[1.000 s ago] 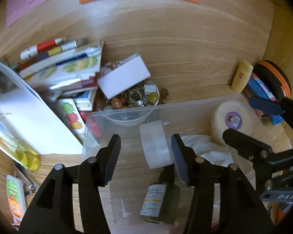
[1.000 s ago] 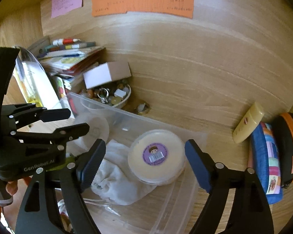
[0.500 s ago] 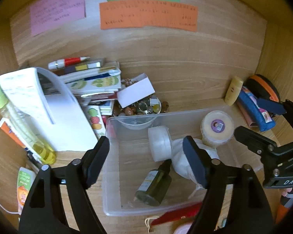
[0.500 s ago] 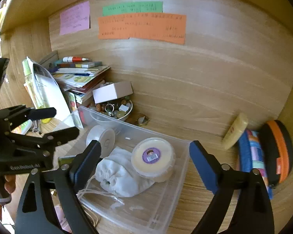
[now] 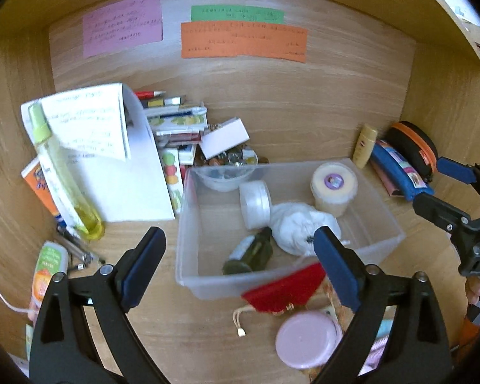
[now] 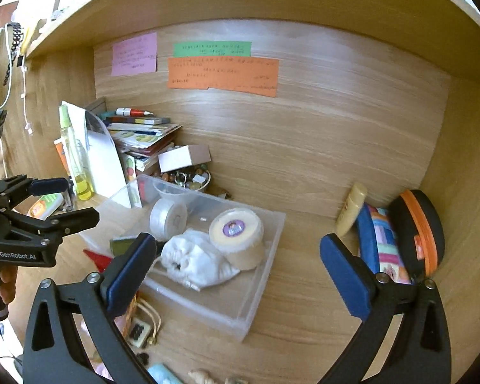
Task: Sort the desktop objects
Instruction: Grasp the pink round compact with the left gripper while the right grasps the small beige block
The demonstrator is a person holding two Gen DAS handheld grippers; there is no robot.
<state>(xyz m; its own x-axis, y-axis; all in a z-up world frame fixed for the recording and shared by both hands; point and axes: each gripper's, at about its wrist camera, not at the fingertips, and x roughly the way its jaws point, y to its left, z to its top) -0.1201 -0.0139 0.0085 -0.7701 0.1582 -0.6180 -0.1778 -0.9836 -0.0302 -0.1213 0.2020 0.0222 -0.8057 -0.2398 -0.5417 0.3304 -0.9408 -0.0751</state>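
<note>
Partly hidden: the red pouch (image 5: 284,286) is lying against the near wall of the clear bin (image 5: 380,204), with the left gripper's right finger covering its right end; the dark bottle (image 5: 249,252) is showing through blurred plastic and its label is not reading clearly.
Cut off: the pink-lidded jar (image 5: 305,339) and pale items beside it are running behind the left gripper's frame at the bottom edge.
Hard to read: the writing on the orange note (image 5: 243,40), green note (image 5: 236,14) and pink note (image 5: 123,28) is staying illegible.
Bin contents: a white cloth bag (image 6: 195,260) is slumping in the middle, touching the cream tub (image 6: 236,236) with its purple sticker; a clear tape roll (image 6: 169,217) is standing on edge beside them, and the dark bottle is lying on its side near the front wall.
Bin location: it is sitting on the wooden desk, between the stack of books (image 6: 140,140) on the left and the blue pencil case (image 6: 377,243) on the right.
Left gripper (image 5: 240,268): its jaws are standing wide apart and holding nothing, hovering over the bin's near edge.
Right gripper (image 6: 236,275): it is likewise spread wide and empty, above the bin's right end.
Change: both grippers are now sitting further back and higher than a second ago, when the left one was down inside the bin with narrower jaws around the tape roll; more of the desk and the notes is now showing.
</note>
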